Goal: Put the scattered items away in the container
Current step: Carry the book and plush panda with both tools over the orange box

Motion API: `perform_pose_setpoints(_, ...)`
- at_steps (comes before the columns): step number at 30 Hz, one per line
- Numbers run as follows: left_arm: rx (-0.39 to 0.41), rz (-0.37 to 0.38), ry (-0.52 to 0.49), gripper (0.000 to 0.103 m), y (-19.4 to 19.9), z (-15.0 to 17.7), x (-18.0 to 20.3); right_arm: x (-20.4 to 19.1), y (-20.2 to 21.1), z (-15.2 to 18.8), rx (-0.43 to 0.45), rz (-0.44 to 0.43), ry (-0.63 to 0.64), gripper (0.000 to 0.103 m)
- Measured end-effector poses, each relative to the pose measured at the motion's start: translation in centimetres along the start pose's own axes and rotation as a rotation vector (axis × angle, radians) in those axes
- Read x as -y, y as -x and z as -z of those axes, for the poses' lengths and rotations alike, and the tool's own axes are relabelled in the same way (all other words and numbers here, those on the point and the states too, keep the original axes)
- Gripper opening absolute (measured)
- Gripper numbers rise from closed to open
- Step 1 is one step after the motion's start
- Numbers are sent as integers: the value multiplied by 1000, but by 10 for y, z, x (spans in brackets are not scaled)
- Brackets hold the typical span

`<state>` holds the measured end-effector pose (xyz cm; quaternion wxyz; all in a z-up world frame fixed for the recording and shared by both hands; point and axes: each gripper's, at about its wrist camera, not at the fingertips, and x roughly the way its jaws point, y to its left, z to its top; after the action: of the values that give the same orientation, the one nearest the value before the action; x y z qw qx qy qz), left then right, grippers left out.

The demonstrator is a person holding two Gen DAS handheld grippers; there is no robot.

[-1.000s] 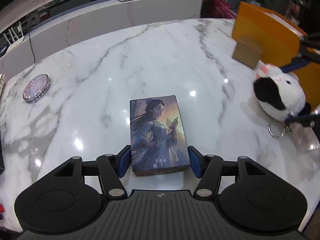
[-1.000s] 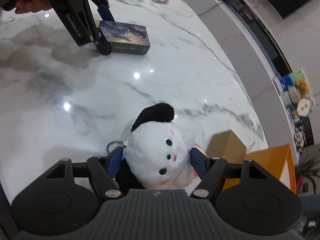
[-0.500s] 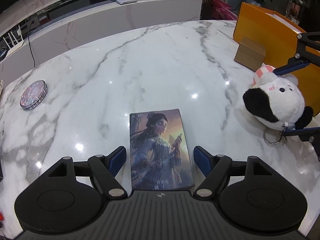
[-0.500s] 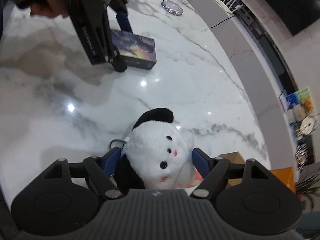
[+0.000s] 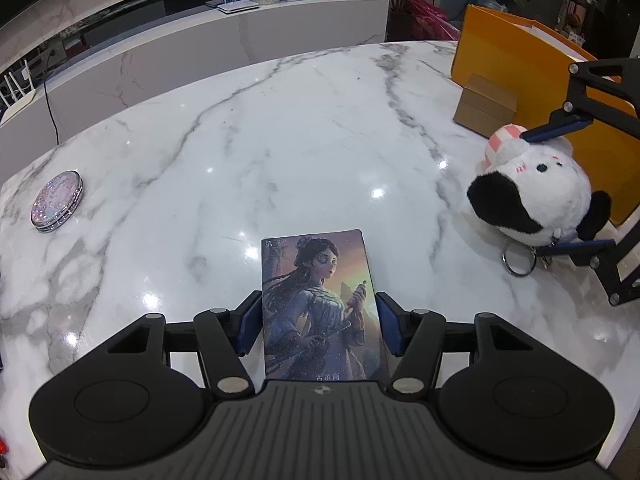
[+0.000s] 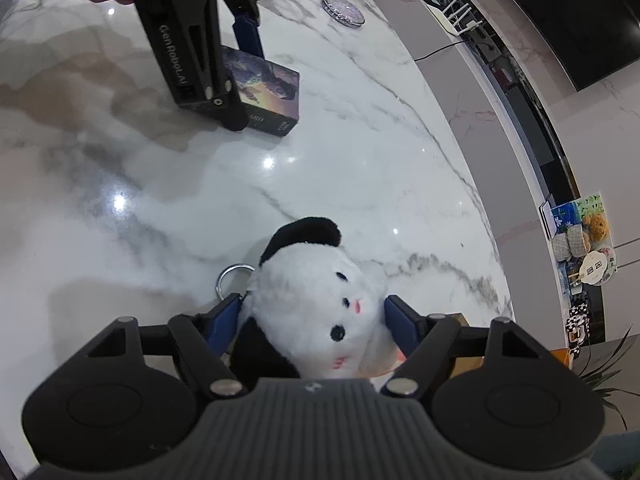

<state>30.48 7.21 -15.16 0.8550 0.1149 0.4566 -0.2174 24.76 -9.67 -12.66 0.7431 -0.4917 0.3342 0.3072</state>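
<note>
The near end of the card box [image 5: 322, 312] is covered by the left gripper's body. The plush toy's [image 6: 316, 304] underside is hidden by the right gripper's body. The orange container [image 5: 516, 64] is cut off at the frame edge. The brown box [image 6: 464, 354] is mostly hidden.
</note>
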Motion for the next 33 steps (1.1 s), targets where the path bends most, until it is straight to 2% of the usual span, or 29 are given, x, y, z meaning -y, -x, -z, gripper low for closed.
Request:
perform_pose_setpoints(6,-2,4,14,68,3,0,-1,6,1,1,-6,-17,-45,75)
perform_pose_setpoints(15,43,-8,39,68,19,-7,3,13,14,-1,13,-32,-107,74)
perform_pose_setpoints(19,83,4,51,68,38,-13,11,20,26,-3,40,-28,-150,74)
perform_pose_setpoints(22,122,11,47,68,59,-21,24,33,43,-6,83,-29,-230,74)
perform_pose_setpoints(27,195,28,101,68,96,-31,45,55,78,-1,169,-26,-385,74)
perform_pose_setpoints(33,265,79,85,68,143,-45,94,77,138,46,260,6,-616,74)
